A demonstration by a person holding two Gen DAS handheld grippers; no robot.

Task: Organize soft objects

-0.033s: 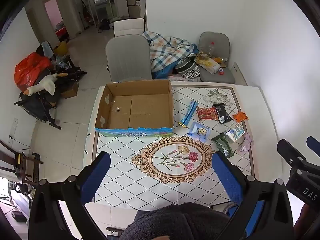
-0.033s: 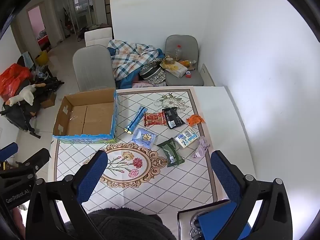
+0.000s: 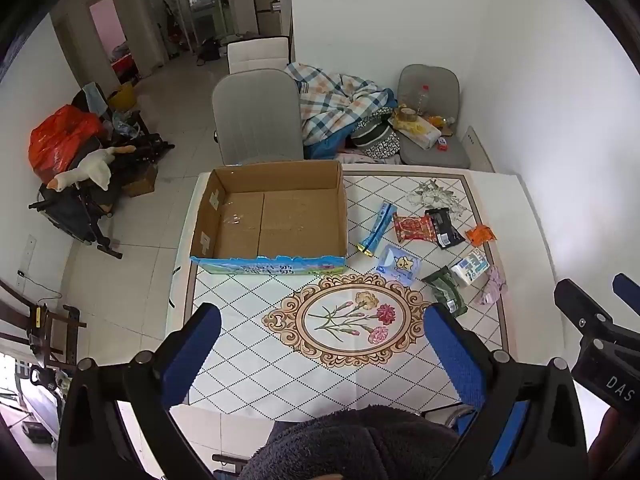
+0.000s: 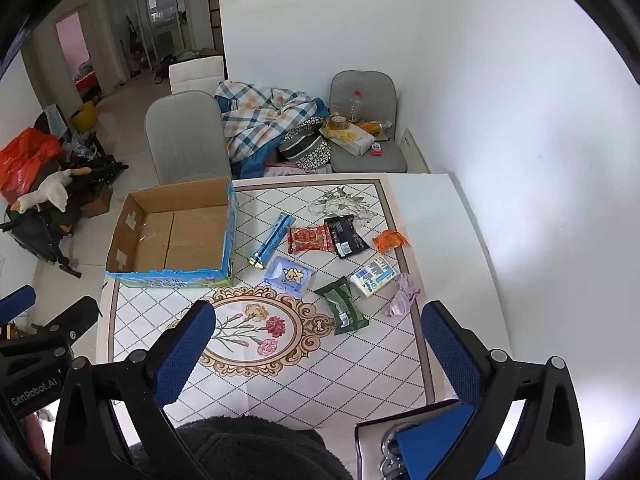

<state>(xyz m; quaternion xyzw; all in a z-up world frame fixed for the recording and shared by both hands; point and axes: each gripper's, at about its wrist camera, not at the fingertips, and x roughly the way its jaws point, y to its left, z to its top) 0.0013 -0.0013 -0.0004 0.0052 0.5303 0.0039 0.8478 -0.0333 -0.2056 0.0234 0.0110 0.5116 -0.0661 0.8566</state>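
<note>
- Both tongs are up high over the near edge of the table (image 3: 516, 208), nothing gripped. Your left gripper (image 3: 320, 344) has its jaws spread wide, and so does your right gripper (image 4: 316, 340). Judging by that, you're at the start, w/ no pick begun.
- The cardboard box (image 3: 272, 216) sits ahead of the left tongs, open top up, nothing visible inside. Prob. the drop spot, since it's the only container on the table.
- The soft stuff lies loose ahead of the right tongs, to the right of the box:
- blue long pack (image 4: 273, 240), closest to the box wall
- red pouch (image 4: 309, 239) & black pouch (image 4: 346, 236), touching or nearly so
- orange packet (image 4: 390, 239), furthest right
- light-blue tissue pack (image 4: 289, 276)
- green pouch (image 4: 342, 309), nearest the right tongs
- white-blue pack (image 4: 374, 276) w/ a lilac cloth scrap (image 4: 402, 300) just beside it
- Items lie flat and mostly apart, so each should take a single pinch. The flat pouches may slip; the cloth will bunch.
- Right tongs suit the first grab, I'd say the green pouch.
</note>
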